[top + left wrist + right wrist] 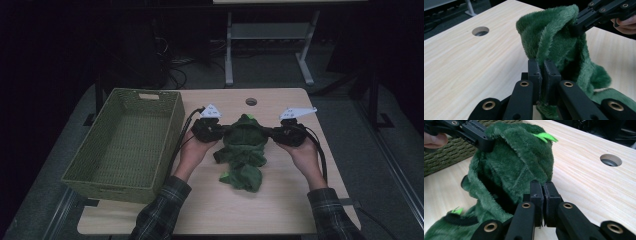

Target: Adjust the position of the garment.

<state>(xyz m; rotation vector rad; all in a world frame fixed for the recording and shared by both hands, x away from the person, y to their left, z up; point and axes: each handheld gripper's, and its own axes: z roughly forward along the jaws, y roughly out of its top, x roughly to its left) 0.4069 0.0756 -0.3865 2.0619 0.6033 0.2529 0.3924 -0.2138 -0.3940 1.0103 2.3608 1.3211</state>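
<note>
green plush garment stretched between left gripper and right gripper, both clamped on it.

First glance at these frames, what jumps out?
The green plush garment at the table's middle, pinched on each side by the left tool and the right tool, its top lifted between them. Next, the olive woven basket at the table's left.
</note>
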